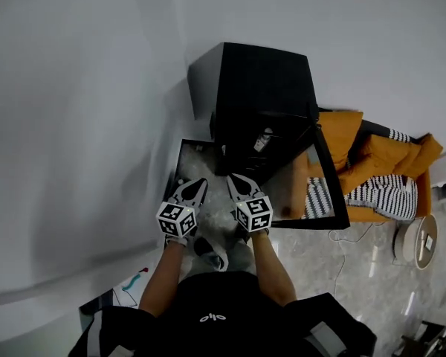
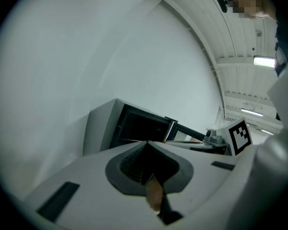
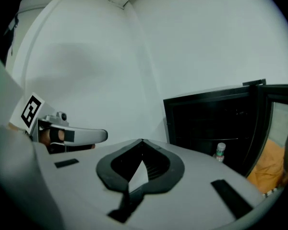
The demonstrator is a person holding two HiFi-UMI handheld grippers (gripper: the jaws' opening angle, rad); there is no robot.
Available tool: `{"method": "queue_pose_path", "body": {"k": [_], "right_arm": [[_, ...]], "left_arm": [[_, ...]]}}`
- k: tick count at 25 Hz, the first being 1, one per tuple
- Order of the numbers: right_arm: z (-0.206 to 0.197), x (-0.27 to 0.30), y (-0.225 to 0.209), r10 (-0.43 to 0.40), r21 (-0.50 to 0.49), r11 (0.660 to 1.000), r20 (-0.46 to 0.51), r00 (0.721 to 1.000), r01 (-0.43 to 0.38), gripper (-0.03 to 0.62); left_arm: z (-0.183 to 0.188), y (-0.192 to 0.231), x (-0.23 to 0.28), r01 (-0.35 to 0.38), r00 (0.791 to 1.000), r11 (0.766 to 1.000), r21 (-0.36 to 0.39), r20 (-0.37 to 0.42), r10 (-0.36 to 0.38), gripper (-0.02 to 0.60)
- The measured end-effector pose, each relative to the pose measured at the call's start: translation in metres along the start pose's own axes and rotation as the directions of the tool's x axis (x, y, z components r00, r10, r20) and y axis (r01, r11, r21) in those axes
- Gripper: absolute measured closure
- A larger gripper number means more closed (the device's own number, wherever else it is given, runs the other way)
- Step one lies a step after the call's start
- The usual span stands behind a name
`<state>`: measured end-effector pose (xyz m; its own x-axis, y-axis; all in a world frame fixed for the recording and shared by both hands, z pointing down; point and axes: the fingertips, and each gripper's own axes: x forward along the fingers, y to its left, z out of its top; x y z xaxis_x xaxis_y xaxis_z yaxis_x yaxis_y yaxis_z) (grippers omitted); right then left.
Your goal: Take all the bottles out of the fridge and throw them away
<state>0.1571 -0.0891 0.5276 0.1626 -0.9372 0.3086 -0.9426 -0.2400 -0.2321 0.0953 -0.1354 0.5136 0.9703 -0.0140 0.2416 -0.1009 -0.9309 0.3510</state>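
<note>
Black top fills the bottom of head view. Two bare forearms, L (image 1: 162, 275) and R (image 1: 272, 271), reach fwd side by side, elbows in, wrists straight.

L gripper (image 1: 202, 181) and R gripper (image 1: 232, 177) are held level w/ each other, close but not touching, marker cubes up. Tips angle slightly inward toward fridge (image 1: 262, 88).

Jaws:
- L gripper (image 2: 146, 143): jaws closed tip to tip, holding nothing. A tan patch shows thru the slot behind the tips; can't tell what it is.
- R gripper (image 3: 142, 140): jaws closed tip to tip, holding nothing.
- Each gripper view catches the other gripper off to one side, its cube showing.

Pose: both point a little below level at the fridge front and are clear of it, w/ pale floor (image 1: 357, 266) under them.

Fridge is a black cabinet against white wall (image 1: 74, 125). Door (image 1: 333, 192) is open, swung to R in head view, w/ glass panel in black frame.

Bottle (image 3: 220, 152) stands upright inside, low on the side nearest the door. It has a white cap and green label. It is well apart from both grippers and neither touches it. Rest of the interior is too dark to read.

Beyond the door is an orange sofa (image 1: 372, 155) w/ striped cushion (image 1: 383, 190). A thin cable (image 1: 351, 236) lies on the floor beside it.
</note>
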Motion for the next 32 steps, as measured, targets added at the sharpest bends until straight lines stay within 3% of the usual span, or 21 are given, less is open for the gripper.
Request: {"method": "queue_pose_path", "body": {"k": [7, 17, 32], "right_arm": [[0.029, -0.059, -0.040, -0.090, 0.035, 0.995, 0.050, 0.995, 0.088, 0.586], [0.041, -0.112, -0.105, -0.223, 0.052, 0.974, 0.073, 0.972, 0.220, 0.586], [0.042, -0.136, -0.123, -0.289, 0.076, 0.956, 0.086, 0.954, 0.283, 0.586]], "left_arm": [[0.023, -0.052, 0.034, 0.093, 0.996, 0.995, 0.037, -0.007, -0.092, 0.575], [0.046, -0.082, 0.074, 0.155, 0.988, 0.982, 0.103, -0.020, -0.154, 0.575], [0.043, -0.107, 0.095, 0.221, 0.975, 0.967, 0.131, -0.056, -0.215, 0.575]]}}
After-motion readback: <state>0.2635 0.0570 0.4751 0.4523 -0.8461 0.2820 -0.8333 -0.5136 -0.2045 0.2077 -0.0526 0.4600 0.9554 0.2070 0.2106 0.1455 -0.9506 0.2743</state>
